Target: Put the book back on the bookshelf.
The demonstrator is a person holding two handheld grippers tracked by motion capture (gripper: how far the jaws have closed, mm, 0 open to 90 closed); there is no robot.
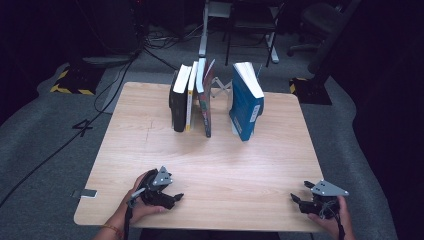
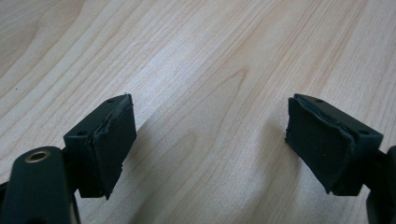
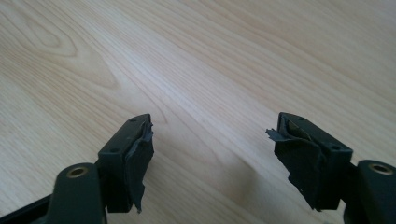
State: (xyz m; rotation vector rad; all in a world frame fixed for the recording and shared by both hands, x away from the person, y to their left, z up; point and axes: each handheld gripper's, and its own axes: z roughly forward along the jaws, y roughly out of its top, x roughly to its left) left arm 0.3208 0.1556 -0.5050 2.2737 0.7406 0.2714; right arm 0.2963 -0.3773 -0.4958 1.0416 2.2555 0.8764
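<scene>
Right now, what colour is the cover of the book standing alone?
Blue, with white page edges; the lone book shows best in the high view.

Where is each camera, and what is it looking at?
High view: sits above the near edge of the table, looks forward and down at the standing books; both hands hold the left tongs and right tongs.
Left gripper view: rides on the left tongs, looks down at bare wood between open jaws.
Right gripper view: rides on the right tongs, same sight, jaws open.
Shared: all show the same wooden table.
</scene>
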